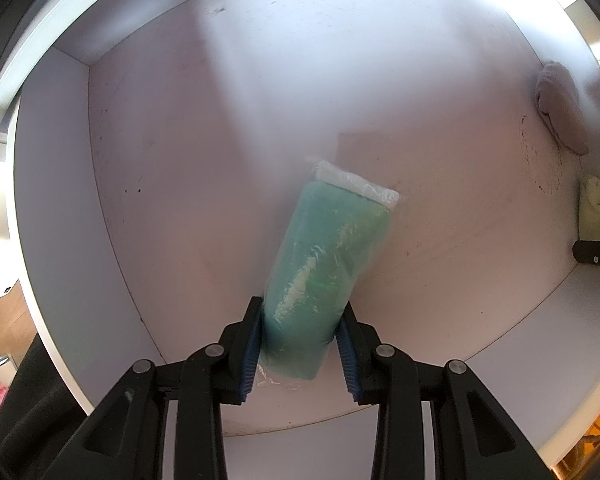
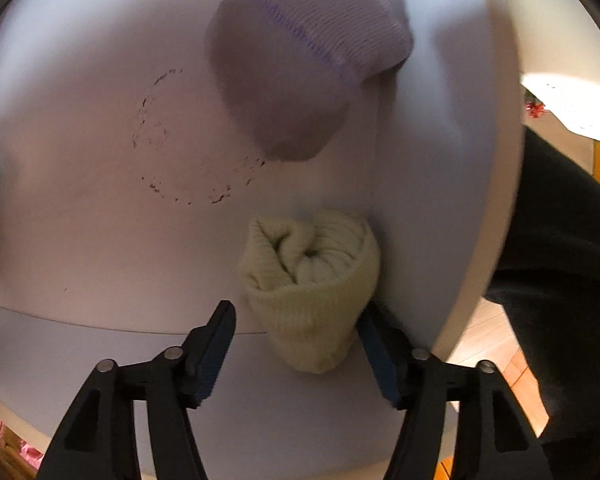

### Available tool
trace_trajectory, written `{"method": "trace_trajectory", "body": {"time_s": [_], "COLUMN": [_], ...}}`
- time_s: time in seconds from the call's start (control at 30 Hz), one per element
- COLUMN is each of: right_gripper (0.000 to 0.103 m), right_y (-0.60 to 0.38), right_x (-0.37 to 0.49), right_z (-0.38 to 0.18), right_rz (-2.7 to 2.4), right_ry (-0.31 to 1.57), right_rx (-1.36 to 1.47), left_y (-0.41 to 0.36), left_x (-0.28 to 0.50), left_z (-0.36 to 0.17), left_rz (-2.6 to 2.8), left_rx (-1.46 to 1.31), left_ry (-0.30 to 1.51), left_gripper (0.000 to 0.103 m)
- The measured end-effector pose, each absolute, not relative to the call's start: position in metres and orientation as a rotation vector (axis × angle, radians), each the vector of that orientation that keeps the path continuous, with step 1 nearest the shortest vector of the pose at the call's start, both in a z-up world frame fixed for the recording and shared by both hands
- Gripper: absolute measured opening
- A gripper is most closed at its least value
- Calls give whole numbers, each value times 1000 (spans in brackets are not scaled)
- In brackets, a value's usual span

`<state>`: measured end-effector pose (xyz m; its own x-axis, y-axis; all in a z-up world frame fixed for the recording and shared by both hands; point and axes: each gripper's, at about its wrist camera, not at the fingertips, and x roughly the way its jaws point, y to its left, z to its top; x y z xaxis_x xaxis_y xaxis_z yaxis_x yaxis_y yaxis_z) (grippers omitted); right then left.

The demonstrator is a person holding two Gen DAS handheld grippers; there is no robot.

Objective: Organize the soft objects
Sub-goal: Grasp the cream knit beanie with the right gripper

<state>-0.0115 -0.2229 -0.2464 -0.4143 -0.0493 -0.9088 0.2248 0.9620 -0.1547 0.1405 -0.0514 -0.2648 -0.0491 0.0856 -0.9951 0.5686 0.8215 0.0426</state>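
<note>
left gripper (image 1: 298, 350) clenched on wrapped green sponge (image 1: 324, 264), lowering it into box (image 1: 52, 160) | right gripper (image 2: 296, 354) released, cream sock roll (image 2: 312, 280) rests against side wall

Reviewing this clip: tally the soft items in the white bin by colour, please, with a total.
Green, a sponge in clear wrap, held between the left gripper pads: 1
Lavender, a rolled sock: 1
Cream, a rolled sock lying between the open right gripper fingers: 1
Total: 3, all inside the white bin.
</note>
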Motion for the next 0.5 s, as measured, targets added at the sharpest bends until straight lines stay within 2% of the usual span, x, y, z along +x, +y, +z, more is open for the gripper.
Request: {"method": "trace_trajectory", "body": {"time_s": [0.17,0.23,0.27,0.3,0.5], "right_gripper": [65,63,52,47,46], "right_y": [-233,-231,-231,-230,-237], "right_x": [-8,-5,-4,-3,5], "right_z": [-240,-241,-242,-242,-236], "right_rz": [-269,-234,-226,-215,-112], "right_ry": [1907,1900,1905,1906,1849], "right_rx": [206,155,146,151,251], "left_y": [-51,-50,-51,-50,-47], "left_x": [143,142,143,143,146], "left_z": [-262,-261,-261,-261,-260], "left_rz": [-424,-423,-426,-425,-411], "left_rx": [536,537,537,536,515], "left_ry": [1589,1589,1587,1588,1592], "left_gripper": [35,35,35,35,35]}}
